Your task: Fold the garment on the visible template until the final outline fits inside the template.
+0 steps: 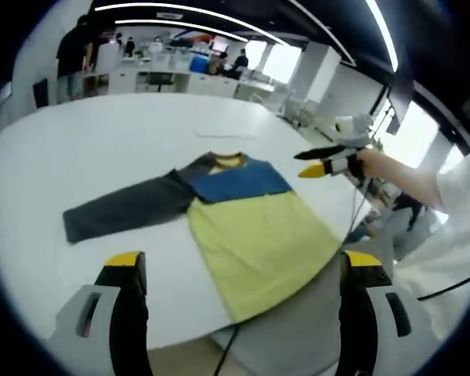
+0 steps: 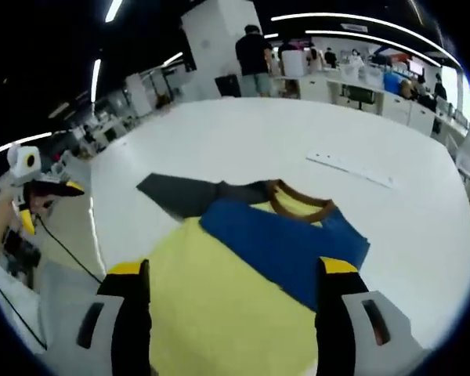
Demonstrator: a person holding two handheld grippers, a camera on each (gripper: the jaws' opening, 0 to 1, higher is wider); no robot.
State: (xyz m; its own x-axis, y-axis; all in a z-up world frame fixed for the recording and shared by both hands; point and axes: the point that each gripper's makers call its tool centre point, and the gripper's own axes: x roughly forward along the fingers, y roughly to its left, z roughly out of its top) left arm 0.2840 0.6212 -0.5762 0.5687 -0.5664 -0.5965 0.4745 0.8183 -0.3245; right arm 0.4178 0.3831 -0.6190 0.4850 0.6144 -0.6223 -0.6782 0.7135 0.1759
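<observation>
while garment [image 1: 251,215] lies on table [image 1: 102,149] | both tongs apart, holding nothing

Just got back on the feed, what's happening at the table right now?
A person is working on a shirt spread flat on the white table. One dark sleeve lies stretched out to the side; the other side looks already folded in. Both claws are open and hold nothing: the left claw hovers near the hem, the right claw over the yellow body.

Garment [image 1: 254,227]: yellow body, blue chest, grey sleeve, brown collar.
</observation>
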